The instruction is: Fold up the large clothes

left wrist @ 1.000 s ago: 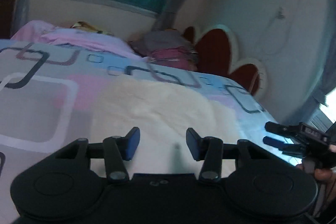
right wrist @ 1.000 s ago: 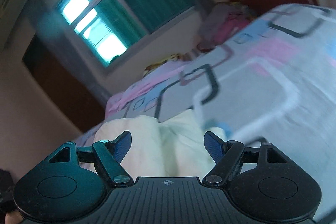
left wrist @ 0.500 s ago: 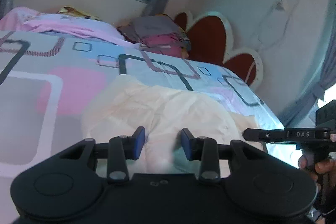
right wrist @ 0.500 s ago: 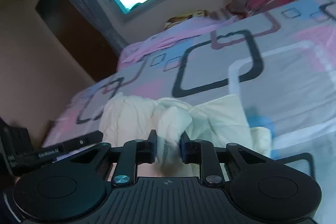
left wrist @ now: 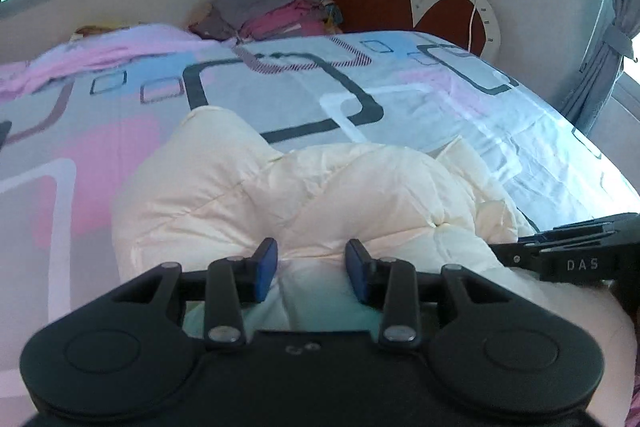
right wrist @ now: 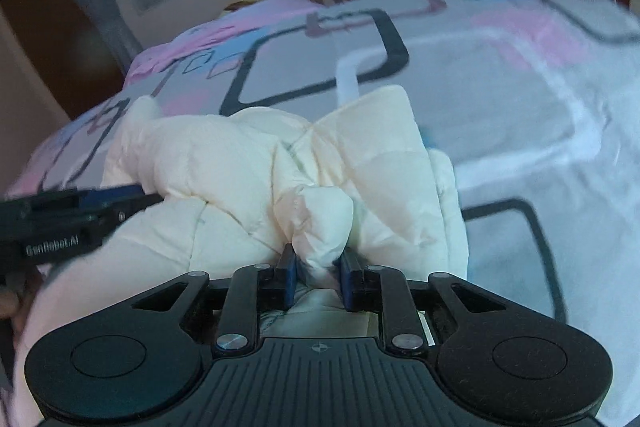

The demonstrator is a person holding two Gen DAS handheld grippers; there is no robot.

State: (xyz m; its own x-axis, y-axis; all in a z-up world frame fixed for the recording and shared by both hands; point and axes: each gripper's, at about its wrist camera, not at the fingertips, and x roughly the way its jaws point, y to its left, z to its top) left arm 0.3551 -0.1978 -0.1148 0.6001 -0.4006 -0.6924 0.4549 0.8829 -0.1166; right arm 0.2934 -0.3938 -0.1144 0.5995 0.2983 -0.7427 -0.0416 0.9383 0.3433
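Left wrist view: cream padded jacket [left wrist: 304,195] lies bunched on the patterned bedsheet [left wrist: 280,99]; left gripper [left wrist: 311,273] is clamped on a fold. Right wrist view: right gripper [right wrist: 318,277], jaws recently closing, pinches a puffed fold of the jacket [right wrist: 320,215].

right tool [right wrist: 318,277]: jaws went from wide apart to pinched on a fold of the cream padded garment [right wrist: 320,167] | left tool [left wrist: 311,269]: jaws narrowed, fabric bulges between them | both: dropped closer to the garment | garment: flat before, now bunched up
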